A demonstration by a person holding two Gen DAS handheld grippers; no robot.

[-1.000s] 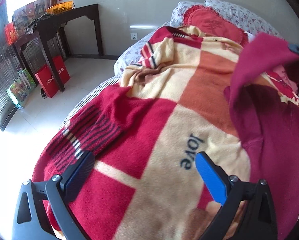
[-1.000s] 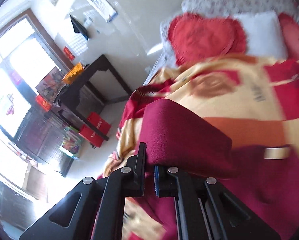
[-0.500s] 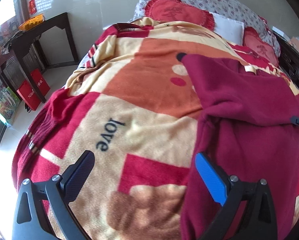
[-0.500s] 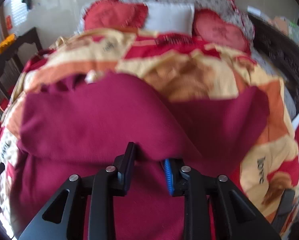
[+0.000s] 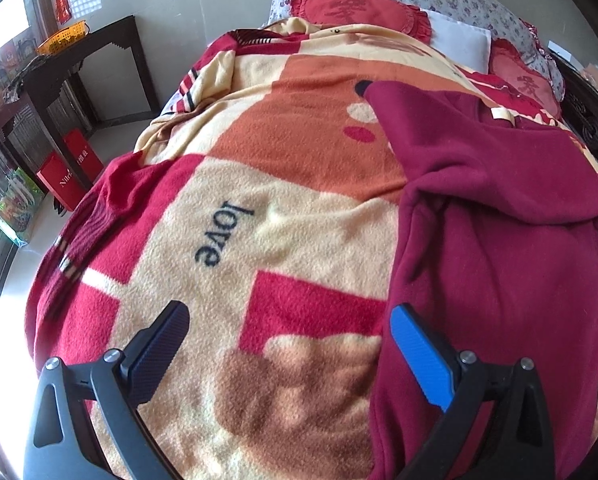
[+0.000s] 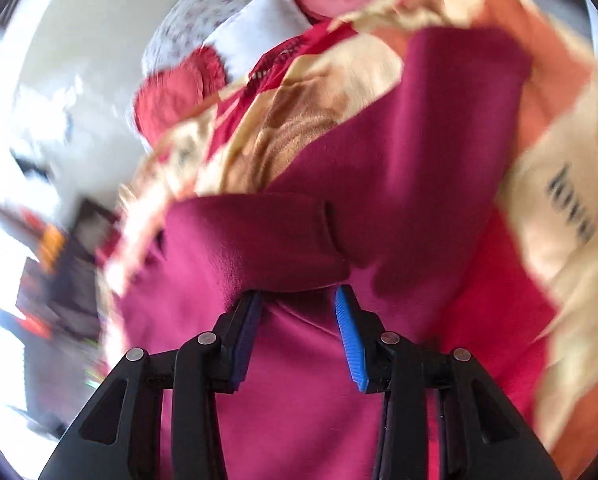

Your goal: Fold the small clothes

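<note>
While the right hand-held gripper (image 6: 297, 336) is opening off the folded sleeve (image 6: 255, 248), the spread, empty left hand-held gripper (image 5: 289, 354) should pinch the maroon garment's (image 5: 499, 280) hem nearest the bed's foot edge.

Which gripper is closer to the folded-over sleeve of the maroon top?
Right. The right gripper sits at the folded sleeve, its jaws opening with the fabric edge just ahead of them. The left gripper hangs open over the blanket, beside the garment's lower edge.
</note>
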